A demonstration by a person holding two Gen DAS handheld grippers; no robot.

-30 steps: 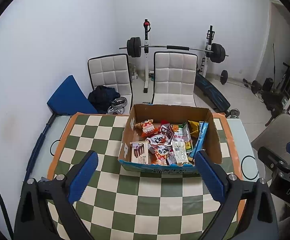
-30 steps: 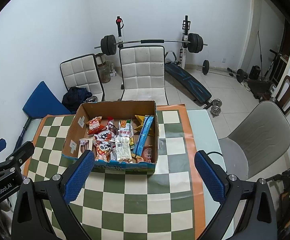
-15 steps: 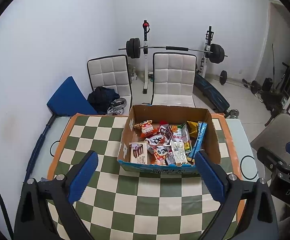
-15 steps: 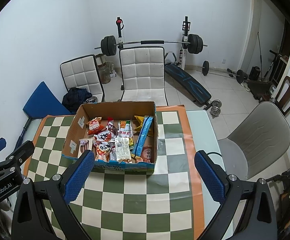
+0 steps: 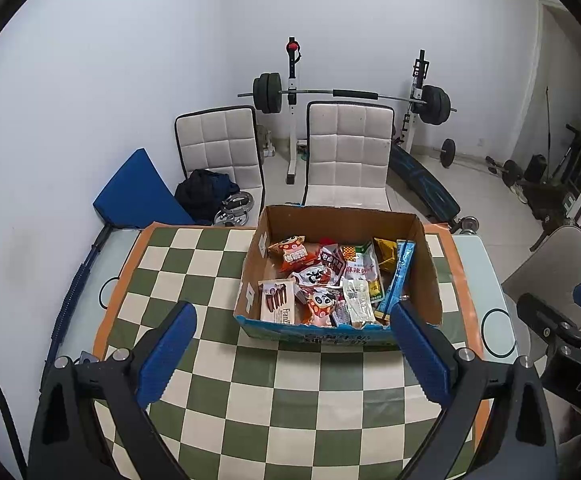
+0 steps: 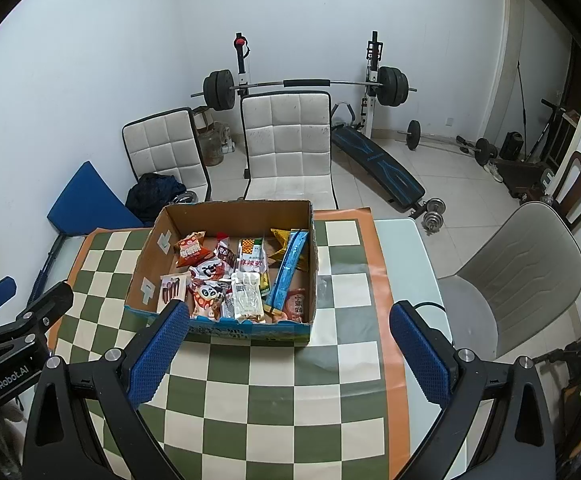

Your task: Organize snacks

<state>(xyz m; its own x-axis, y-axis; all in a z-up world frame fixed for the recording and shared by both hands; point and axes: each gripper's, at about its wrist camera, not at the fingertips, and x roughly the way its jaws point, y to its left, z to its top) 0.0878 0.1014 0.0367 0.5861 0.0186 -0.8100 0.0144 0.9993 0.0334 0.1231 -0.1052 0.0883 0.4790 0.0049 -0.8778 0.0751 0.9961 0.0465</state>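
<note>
Left gripper [image 5: 292, 350]: lower part of the left wrist view, fingers wide apart, nothing between them; it hangs over the checked cloth just short of the box's near wall.
Right gripper [image 6: 288, 350]: lower part of the right wrist view, fingers wide apart and empty; its left pad [image 6: 158, 354] overlaps the box's near left corner in the frame.
Box [image 5: 426, 276]: open cardboard box, centre of the left wrist view, standing on the cloth; in the right wrist view it sits left of centre.
Snacks [image 5: 322, 280]: loose packets piled inside the box.
Cookie pack [image 5: 276, 306]: near left corner of the box, flat.
Blue stick pack [image 5: 399, 280]: along the box's right wall, slanted.
Panda packet [image 5: 322, 304]: near the front wall, beside the cookie pack.
Cloth [image 5: 210, 264]: green and cream checks, orange border, covers the table.
Chairs [image 5: 348, 152]: two white padded ones behind the table, upper centre.
Barbell [image 5: 350, 94]: on a rack against the back wall.
</note>
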